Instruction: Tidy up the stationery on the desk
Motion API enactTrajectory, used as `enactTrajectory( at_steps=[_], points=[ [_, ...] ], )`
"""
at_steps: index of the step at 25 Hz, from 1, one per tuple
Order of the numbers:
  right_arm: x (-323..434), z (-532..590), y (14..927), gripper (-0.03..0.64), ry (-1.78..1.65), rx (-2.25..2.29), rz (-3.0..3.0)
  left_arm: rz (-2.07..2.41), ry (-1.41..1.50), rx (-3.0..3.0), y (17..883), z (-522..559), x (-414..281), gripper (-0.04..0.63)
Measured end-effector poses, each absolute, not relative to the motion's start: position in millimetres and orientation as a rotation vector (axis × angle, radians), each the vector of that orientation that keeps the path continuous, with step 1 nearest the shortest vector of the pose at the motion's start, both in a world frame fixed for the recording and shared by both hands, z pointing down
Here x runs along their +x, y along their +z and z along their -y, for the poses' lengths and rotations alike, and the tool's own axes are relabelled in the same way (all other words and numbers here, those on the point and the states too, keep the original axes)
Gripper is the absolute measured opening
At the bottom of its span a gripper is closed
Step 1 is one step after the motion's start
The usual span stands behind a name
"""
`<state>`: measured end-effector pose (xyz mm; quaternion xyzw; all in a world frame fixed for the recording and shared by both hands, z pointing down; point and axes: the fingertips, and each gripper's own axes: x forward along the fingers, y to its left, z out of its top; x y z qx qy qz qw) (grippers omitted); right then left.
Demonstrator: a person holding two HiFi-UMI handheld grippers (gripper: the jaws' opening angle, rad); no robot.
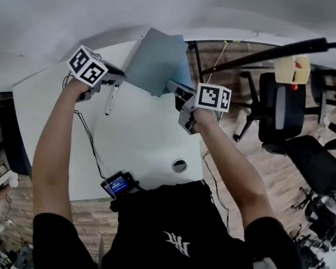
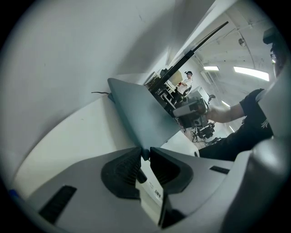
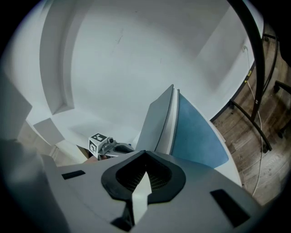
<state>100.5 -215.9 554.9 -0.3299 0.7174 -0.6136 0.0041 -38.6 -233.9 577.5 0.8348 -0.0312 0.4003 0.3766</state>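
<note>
A blue-grey notebook stands tilted up at the back of the white desk, close to the wall. My right gripper is shut on its lower right edge; in the right gripper view the notebook rises just beyond the shut gripper, showing a grey cover, white pages and a blue cover. My left gripper is shut on a white pen that hangs down over the desk. In the left gripper view the pen lies between the gripper's pads, its dark tip near the notebook.
A thin black cable runs across the desk to a small device with a blue screen at the front edge. A round grommet hole lies near the front right. A black office chair and a black pole stand to the right.
</note>
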Motion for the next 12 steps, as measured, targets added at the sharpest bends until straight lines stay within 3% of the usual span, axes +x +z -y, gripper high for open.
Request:
enactTrajectory(
  at_steps=[9, 12],
  points=[
    [118.1, 226.9, 541.0, 0.035, -1.858, -1.018, -2.414, 0.067, 1.023, 2.154, 573.3, 207.6, -6.6, 0.06],
    [142.2, 227.0, 547.4, 0.038, -1.817, -1.047, -2.448, 0.127, 0.92, 2.153, 570.3, 211.1, -8.8, 0.011]
  ],
)
